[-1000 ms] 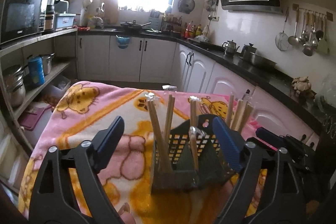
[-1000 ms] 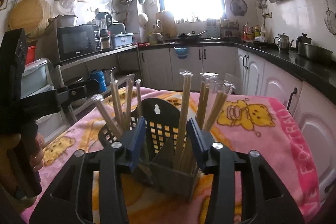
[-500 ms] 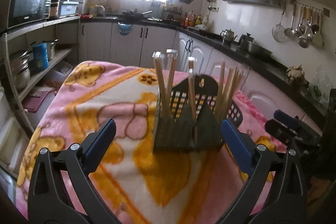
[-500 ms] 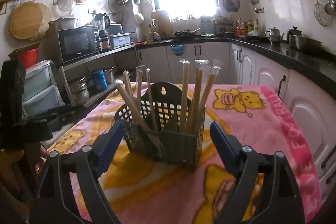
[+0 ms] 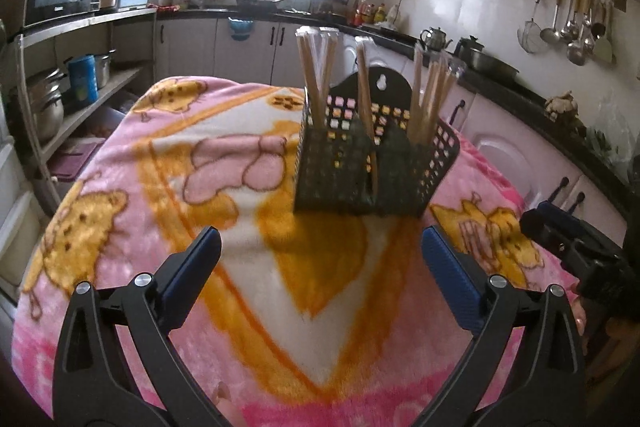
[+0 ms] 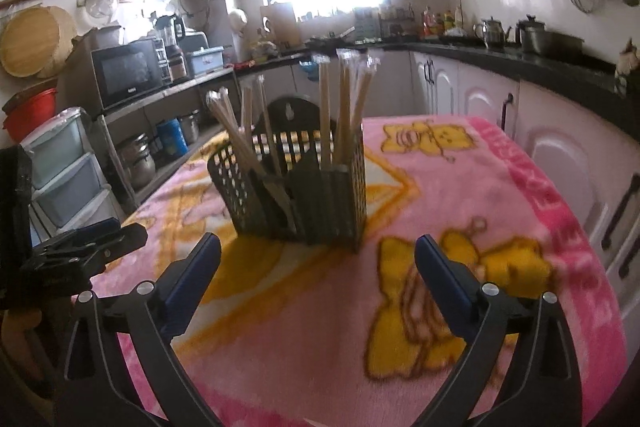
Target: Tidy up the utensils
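A dark slotted utensil holder point(image 5: 372, 163) stands upright on the pink blanket, with several wrapped wooden chopsticks point(image 5: 316, 79) standing in its compartments. It also shows in the right wrist view point(image 6: 296, 187) with its chopsticks point(image 6: 344, 103). My left gripper point(image 5: 320, 255) is open and empty, held back from the holder on its near side. My right gripper point(image 6: 318, 259) is open and empty, also back from the holder. The right gripper shows at the right edge of the left wrist view point(image 5: 568, 243), and the left gripper at the left edge of the right wrist view point(image 6: 88, 247).
The table is covered by a pink and orange cartoon blanket point(image 5: 224, 163). Shelves with pots and a microwave point(image 6: 128, 71) stand to the left. A black counter with kettles point(image 5: 436, 39) and white cabinets runs along the right.
Both grippers have opened and drawn back from the holder, which now stands alone farther away on the blanket.
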A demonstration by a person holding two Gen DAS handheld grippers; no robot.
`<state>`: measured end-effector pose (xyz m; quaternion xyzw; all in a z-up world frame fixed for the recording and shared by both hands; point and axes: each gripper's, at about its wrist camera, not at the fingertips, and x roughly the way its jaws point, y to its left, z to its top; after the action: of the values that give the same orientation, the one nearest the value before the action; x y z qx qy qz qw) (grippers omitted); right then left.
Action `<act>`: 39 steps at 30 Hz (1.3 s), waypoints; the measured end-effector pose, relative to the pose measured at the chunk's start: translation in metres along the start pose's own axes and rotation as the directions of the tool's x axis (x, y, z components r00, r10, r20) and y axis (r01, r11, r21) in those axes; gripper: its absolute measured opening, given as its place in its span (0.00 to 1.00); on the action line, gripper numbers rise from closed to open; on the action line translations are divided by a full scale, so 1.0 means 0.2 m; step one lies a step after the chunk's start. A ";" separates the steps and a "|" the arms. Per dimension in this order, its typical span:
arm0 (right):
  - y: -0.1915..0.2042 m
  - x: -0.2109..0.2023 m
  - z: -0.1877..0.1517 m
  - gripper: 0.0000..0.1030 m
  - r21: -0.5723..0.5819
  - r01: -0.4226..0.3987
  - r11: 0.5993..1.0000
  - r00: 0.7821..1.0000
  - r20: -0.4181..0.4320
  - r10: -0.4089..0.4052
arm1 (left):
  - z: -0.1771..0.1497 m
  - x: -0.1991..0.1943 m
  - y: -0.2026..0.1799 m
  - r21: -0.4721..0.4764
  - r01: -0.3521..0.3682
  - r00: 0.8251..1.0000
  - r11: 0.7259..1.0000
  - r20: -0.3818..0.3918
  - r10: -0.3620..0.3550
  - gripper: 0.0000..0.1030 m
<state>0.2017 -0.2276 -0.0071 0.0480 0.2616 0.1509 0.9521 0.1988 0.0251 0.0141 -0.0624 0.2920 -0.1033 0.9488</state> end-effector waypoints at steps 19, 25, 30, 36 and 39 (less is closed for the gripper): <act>0.06 -0.14 -0.23 0.93 -0.060 0.110 0.992 0.985 0.141 -0.100 | -0.18 -0.10 -0.07 0.051 -0.010 0.990 0.999 0.138 0.003 0.89; 0.09 -0.19 -0.26 0.94 -0.098 0.132 0.986 0.971 0.214 -0.109 | -0.20 -0.14 -0.06 0.052 0.000 0.982 0.999 0.188 -0.009 0.89; 0.09 -0.22 -0.27 0.94 -0.085 0.146 0.986 0.960 0.254 -0.121 | -0.22 -0.15 -0.07 0.051 -0.027 0.977 0.998 0.212 0.016 0.89; 0.07 -0.22 -0.26 0.94 -0.064 0.168 0.984 0.954 0.263 -0.146 | -0.24 -0.14 -0.09 0.060 -0.067 0.974 0.996 0.220 0.053 0.89; 0.06 -0.22 -0.27 0.94 -0.063 0.160 0.985 0.957 0.254 -0.139 | -0.24 -0.15 -0.08 0.059 -0.068 0.972 0.996 0.229 0.053 0.89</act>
<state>0.1357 -0.2284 -0.0299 0.0070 0.1364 0.0818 0.9873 0.1440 0.0134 -0.0057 -0.0332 0.1797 -0.0763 0.9802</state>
